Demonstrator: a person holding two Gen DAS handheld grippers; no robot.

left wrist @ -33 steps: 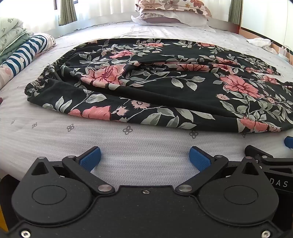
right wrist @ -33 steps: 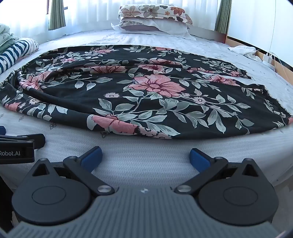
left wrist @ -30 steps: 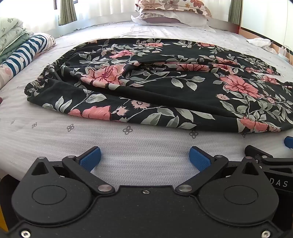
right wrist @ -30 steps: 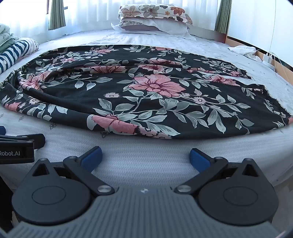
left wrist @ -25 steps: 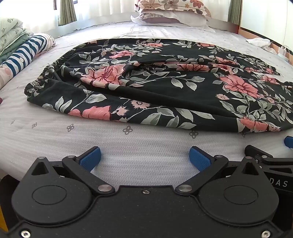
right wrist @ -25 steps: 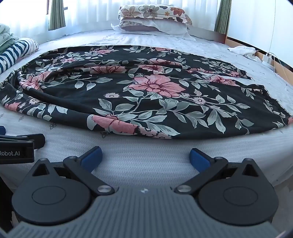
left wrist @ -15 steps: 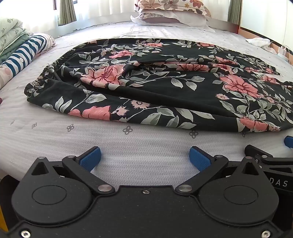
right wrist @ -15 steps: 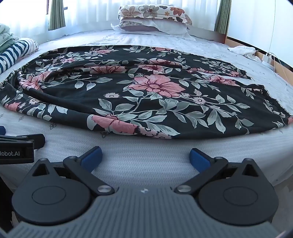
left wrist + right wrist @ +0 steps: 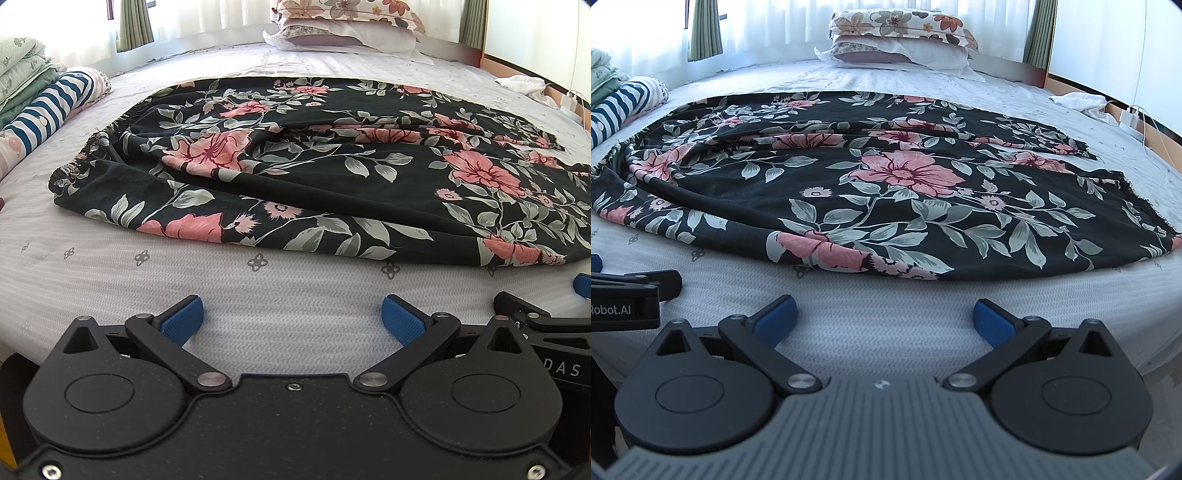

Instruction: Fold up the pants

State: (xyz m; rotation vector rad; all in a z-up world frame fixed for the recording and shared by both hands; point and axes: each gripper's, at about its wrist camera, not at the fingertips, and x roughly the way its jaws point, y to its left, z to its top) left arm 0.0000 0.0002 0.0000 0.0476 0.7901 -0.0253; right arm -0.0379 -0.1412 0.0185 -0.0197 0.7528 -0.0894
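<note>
Black pants with pink flowers and grey leaves (image 9: 314, 166) lie spread flat across the bed, waistband at the left and leg ends at the right. They also show in the right wrist view (image 9: 879, 184). My left gripper (image 9: 291, 319) is open and empty, low over the bedsheet just short of the pants' near edge, toward the waistband end. My right gripper (image 9: 884, 319) is open and empty, also short of the near edge, toward the leg ends. Each gripper shows at the edge of the other's view.
The bed (image 9: 110, 266) has a pale patterned sheet. Stacked pillows (image 9: 901, 40) lie at the far end. Folded striped and green bedding (image 9: 40, 99) sits at the left. A white cloth (image 9: 1078, 101) and a charger lie at the right edge.
</note>
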